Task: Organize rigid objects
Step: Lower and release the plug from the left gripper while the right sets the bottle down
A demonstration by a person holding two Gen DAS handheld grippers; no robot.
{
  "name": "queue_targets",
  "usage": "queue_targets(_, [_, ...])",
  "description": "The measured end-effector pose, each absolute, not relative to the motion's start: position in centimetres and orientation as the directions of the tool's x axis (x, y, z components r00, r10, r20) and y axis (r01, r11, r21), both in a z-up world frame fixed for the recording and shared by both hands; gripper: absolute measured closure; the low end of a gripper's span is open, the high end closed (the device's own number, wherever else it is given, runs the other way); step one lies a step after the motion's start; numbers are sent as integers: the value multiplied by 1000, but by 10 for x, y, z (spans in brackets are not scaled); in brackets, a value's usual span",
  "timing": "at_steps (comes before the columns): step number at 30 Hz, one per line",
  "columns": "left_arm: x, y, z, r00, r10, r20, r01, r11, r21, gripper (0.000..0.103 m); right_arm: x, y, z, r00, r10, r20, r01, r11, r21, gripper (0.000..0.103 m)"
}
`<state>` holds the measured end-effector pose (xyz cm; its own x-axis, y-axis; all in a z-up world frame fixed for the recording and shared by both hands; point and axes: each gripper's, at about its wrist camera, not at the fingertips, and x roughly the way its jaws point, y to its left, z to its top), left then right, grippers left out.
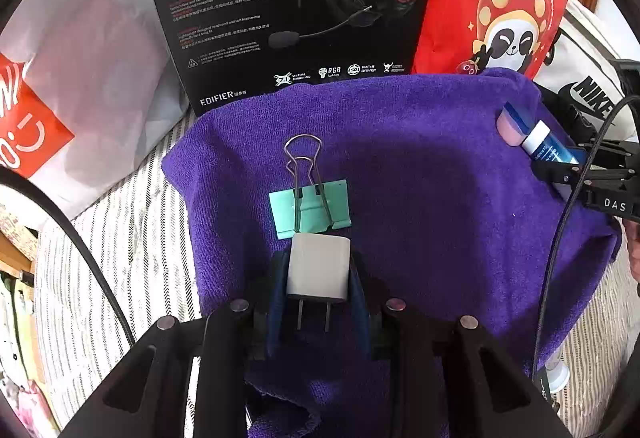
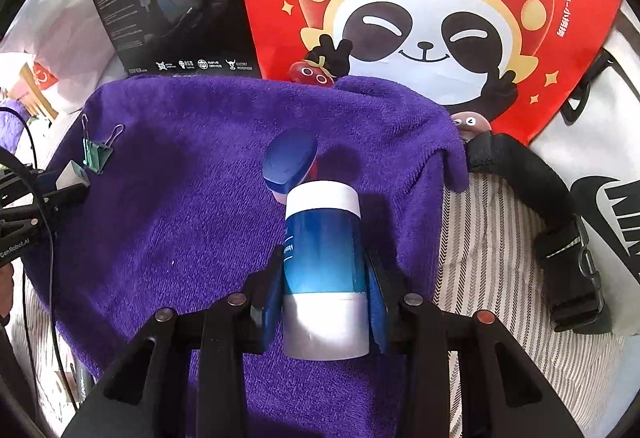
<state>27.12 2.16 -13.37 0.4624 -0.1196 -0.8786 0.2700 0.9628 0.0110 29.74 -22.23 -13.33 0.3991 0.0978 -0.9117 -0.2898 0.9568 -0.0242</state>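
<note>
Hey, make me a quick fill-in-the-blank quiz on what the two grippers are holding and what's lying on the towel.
1. The left gripper is shut on a white ____.
2. The right gripper holds a blue and white ____.
3. The binder clip on the towel is ____ in color.
4. The towel is ____.

Missing words: charger; tube; green; purple

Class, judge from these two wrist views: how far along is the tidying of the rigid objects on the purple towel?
Done: the green binder clip already lies on the purple towel, and a blue-capped item rests farther right. In hand: the left tongs grip the white charger plug just behind the clip; the right tongs grip the blue tube. Left: setting both down and releasing.
</note>
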Motion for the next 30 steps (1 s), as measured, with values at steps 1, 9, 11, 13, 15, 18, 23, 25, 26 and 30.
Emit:
queue_targets(1, [271,21,-133,463,-118,-878,273,962,15,75,297,-222,-133,399,99,-912,-293,956,-25,66])
queue_targets(9, [272,21,-133,453,-115,-884,279,960,18,74,295,-220,-134,380,108,-919,-321,947,-21,65])
queue_targets(11, [273,21,-134,449,-112,-886,282,959,22,72,294,-220,-133,358,115,-927,-332,943,-12,63])
queue_targets(13, [273,21,-134,446,-111,-888,282,959,21,72,292,-219,-132,343,116,-932,-347,938,-11,62])
queue_targets(15, [272,21,-134,442,-112,-890,284,959,20,71,291,-221,-131,335,119,-935,-353,936,-7,62])
queue_targets(18, [271,19,-134,426,-124,-896,306,952,13,63,288,-226,-126,325,130,-937,-351,936,8,62])
queue_targets(23, [265,9,-135,424,-103,-900,321,946,43,50,283,-228,-111,349,124,-929,-350,937,-7,62])
queue_targets(25, [264,10,-133,417,-103,-903,317,948,39,50,279,-228,-102,365,133,-921,-365,931,-11,61])
queue_targets(26, [263,8,-132,420,-94,-903,313,949,46,50,277,-230,-98,372,137,-918,-367,930,-10,61])
queue_targets(30, [252,7,-115,450,-64,-891,293,953,80,50,271,-236,-78,406,169,-898,-362,932,12,61])
